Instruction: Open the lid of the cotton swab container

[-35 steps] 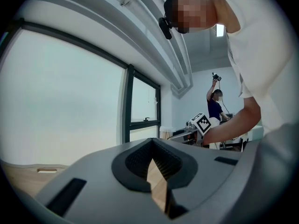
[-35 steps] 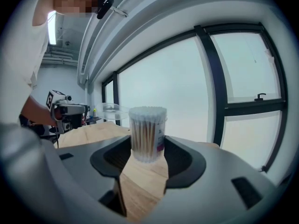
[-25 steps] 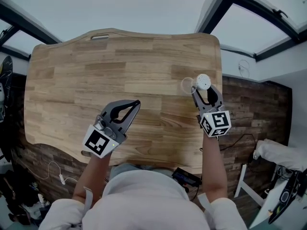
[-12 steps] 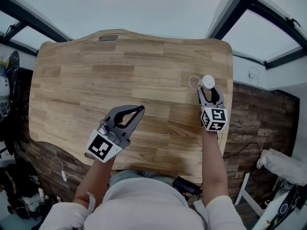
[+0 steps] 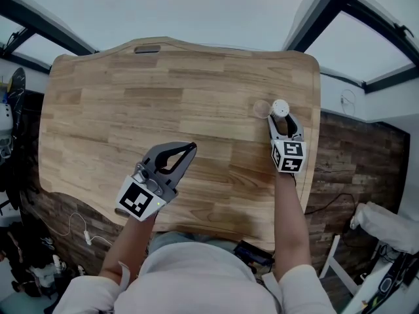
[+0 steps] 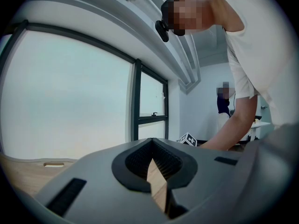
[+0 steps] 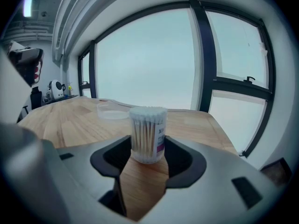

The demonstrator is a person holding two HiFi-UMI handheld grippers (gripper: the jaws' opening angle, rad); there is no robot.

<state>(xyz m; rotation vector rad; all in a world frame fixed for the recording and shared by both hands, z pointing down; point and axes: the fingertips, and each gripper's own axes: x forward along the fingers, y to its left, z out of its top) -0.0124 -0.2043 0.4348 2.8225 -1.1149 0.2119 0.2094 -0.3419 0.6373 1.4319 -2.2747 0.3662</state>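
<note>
Counting: one pale wooden table (image 5: 163, 97) is filling the view | one clear cylindrical plastic cotton swab container (image 5: 280, 107) is standing near the table's right edge | one clear round plastic lid (image 5: 262, 109) is lying on the table | two grey grippers are showing above the table: left gripper (image 5: 191, 147), right gripper (image 5: 282, 118) | two black-and-white marker cubes (image 5: 139, 198) (image 5: 289, 156) are riding on them.

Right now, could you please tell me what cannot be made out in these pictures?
- Print on the swab container: right gripper view, mostly turned out of sight.
- Whether its base touches the table: head view, the right gripper covers it.
- Which way up the lid lies: both views, too small and clear.
</note>
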